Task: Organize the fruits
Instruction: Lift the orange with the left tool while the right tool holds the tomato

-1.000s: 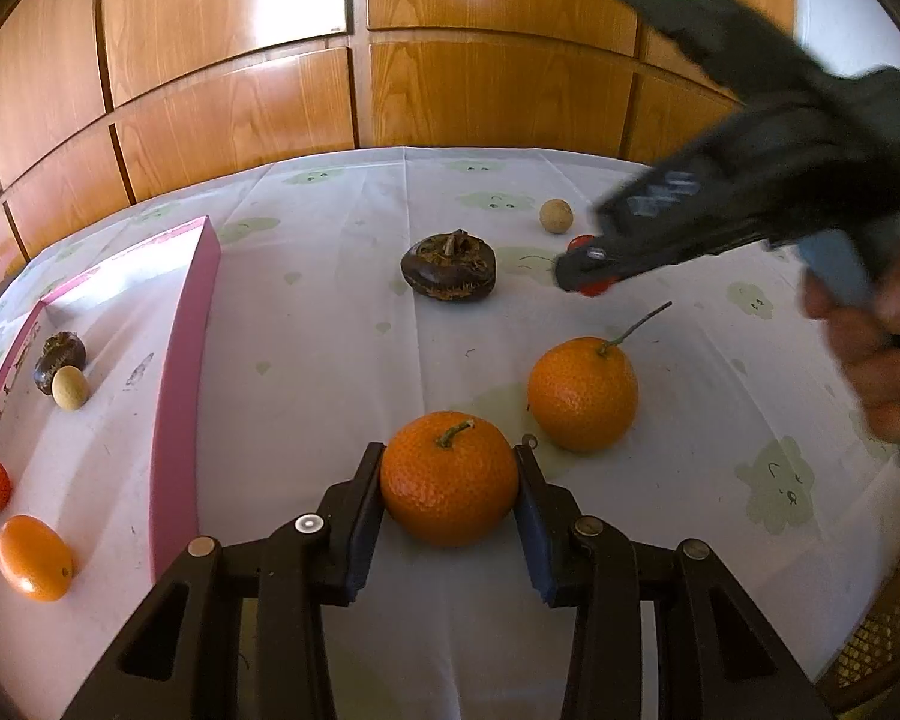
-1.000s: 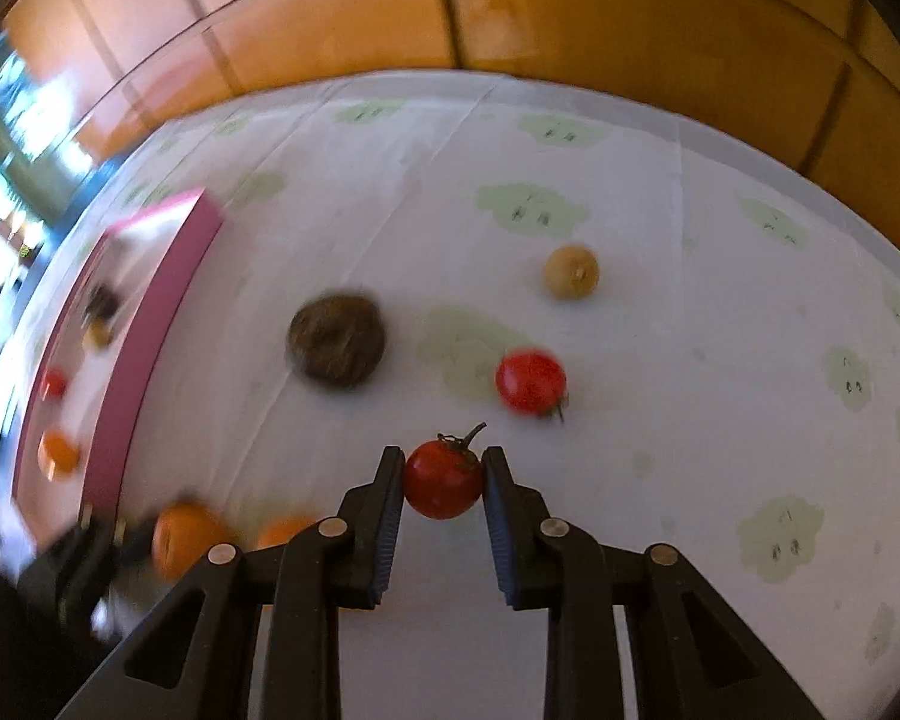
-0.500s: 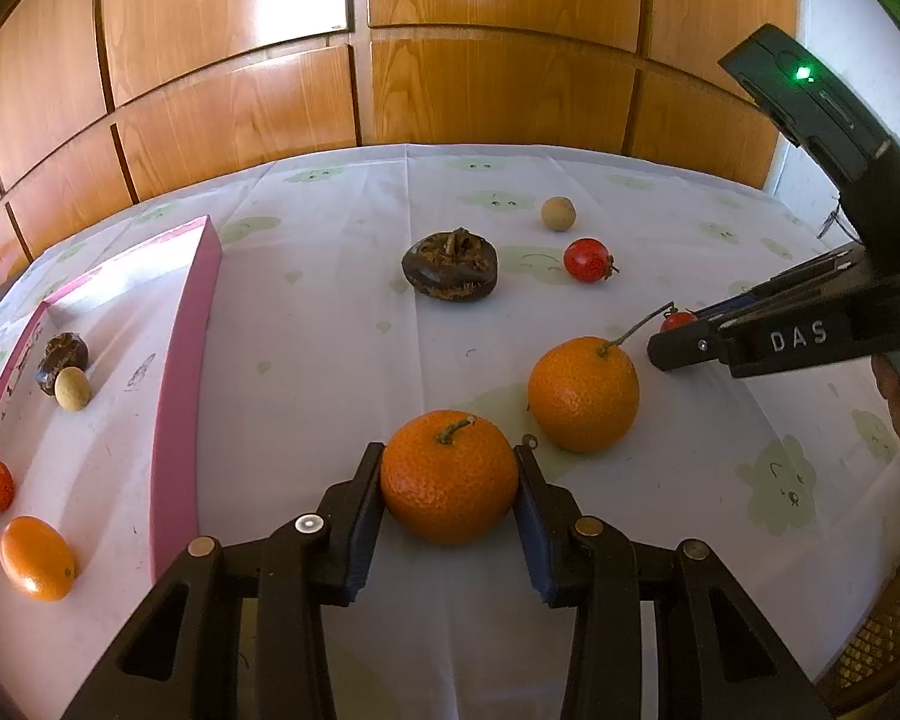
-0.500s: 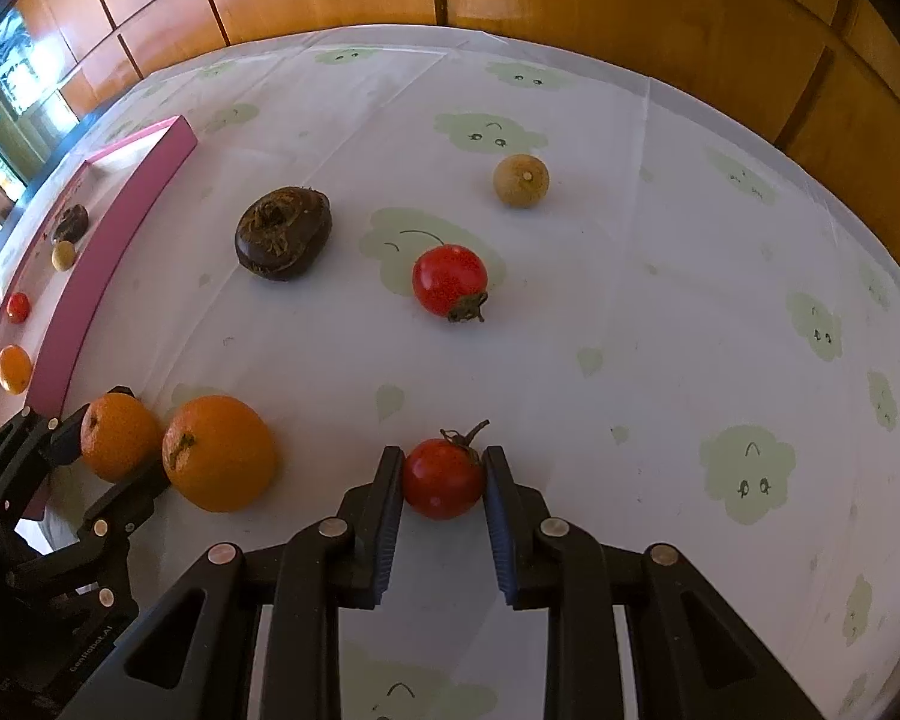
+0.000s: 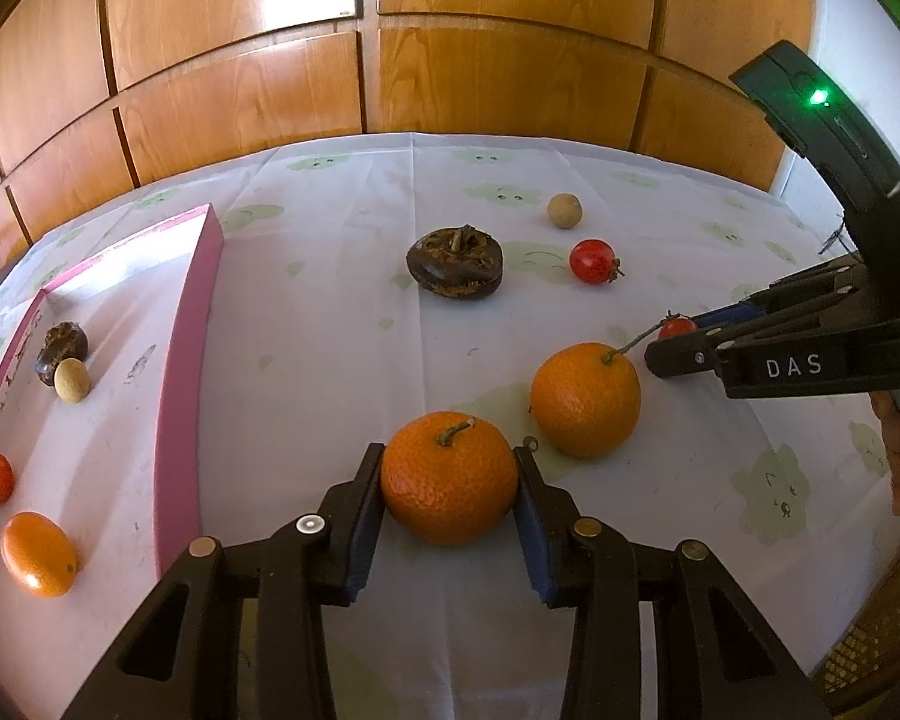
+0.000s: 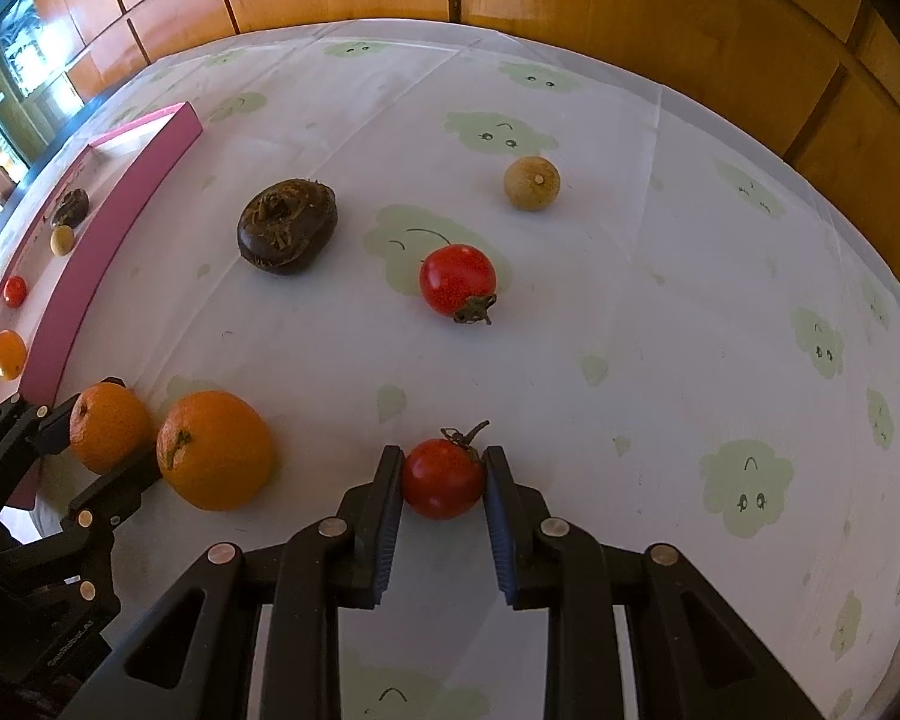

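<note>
Left wrist view shows the left gripper (image 5: 449, 507) with its fingers pinching an orange (image 5: 449, 477) on the table (image 5: 330, 324), beside the pink tray (image 5: 177, 420) at the left edge. Right gripper (image 6: 444, 498) fingers pinch a small tomato (image 6: 443, 478) nearby.

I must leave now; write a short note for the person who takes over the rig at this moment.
Left tongs: shut on an orange.
Right tongs: shut on a small tomato. Both fruits seem to rest on the tablecloth.
Pink tray: holds a dark fruit, a beige one, a red one and an orange one.
Left outside: second orange, another tomato, dark fruit, beige fruit.
</note>
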A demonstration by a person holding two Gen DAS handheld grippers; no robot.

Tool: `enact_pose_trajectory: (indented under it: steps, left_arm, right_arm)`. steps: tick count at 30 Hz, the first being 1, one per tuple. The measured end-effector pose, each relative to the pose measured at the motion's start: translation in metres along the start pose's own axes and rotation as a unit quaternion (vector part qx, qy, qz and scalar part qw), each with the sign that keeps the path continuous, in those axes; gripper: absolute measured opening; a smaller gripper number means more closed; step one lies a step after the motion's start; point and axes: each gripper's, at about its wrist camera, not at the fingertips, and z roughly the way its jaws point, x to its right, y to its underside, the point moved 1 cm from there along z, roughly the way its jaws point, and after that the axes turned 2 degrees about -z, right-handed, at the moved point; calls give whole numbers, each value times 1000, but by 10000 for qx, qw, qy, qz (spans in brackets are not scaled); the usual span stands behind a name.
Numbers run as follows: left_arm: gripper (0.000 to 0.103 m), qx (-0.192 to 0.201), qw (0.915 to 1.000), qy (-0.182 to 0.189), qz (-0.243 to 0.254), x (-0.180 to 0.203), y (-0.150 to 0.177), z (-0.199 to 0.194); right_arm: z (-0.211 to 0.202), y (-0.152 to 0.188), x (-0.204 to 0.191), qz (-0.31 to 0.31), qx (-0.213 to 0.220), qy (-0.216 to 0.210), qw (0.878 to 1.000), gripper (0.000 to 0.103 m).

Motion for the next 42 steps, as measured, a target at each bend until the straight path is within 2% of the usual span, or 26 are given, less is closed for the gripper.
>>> enact_pose_trajectory:
  steps: [35,42]
  left_arm:
    - [40,63,10000,-66,12,0,2,-1]
    - [40,106,9999,-55,-76,-3,-3,-15]
  right_arm:
    - [1,3,-17,-273,65,175,9995,27]
    - [1,4,-18,-303,84,190,9993,27]
